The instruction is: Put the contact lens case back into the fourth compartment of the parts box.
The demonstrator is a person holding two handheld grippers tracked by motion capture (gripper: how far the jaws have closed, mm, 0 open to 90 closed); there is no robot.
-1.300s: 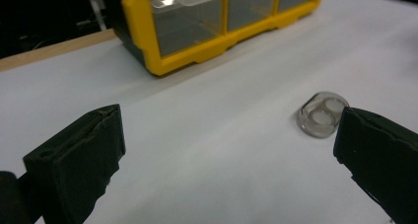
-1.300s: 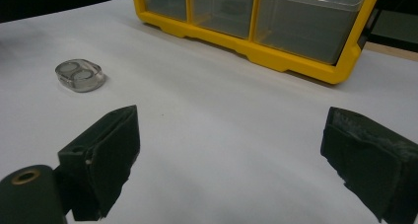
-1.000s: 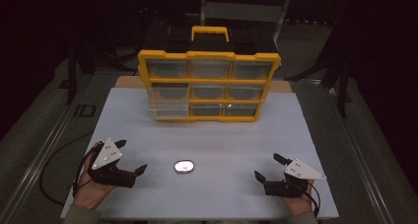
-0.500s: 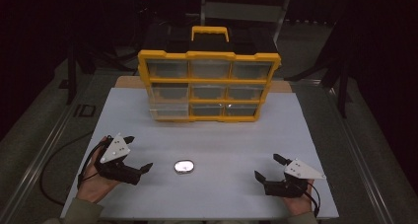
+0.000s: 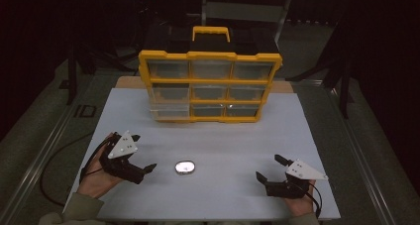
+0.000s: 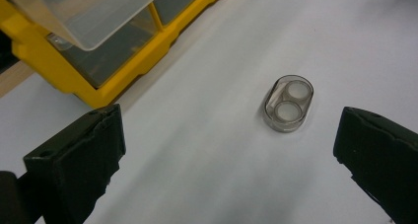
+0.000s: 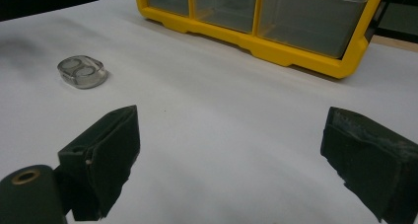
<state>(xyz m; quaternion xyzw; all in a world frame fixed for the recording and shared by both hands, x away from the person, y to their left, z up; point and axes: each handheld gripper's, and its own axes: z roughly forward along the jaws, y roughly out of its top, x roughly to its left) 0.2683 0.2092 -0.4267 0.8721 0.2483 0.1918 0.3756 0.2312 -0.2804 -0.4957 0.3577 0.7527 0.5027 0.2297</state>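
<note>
Early stage; small clear case (image 5: pixel 185 167) lies untouched on white table (image 5: pixel 297 131), near left gripper (image 5: pixel 143 171); jaws wide, empty; right gripper (image 5: pixel 270 171) gaping, empty, well apart; grasp and stowing in yellow organizer (image 5: pixel 210 84) left.

Clear glossy plastic case (image 6: pixel 289 103) on matt white tabletop (image 5: pixel 223 195)

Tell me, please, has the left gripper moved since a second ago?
Yes: the left gripper has shifted right, closer to the small clear case lying on the table.
</note>
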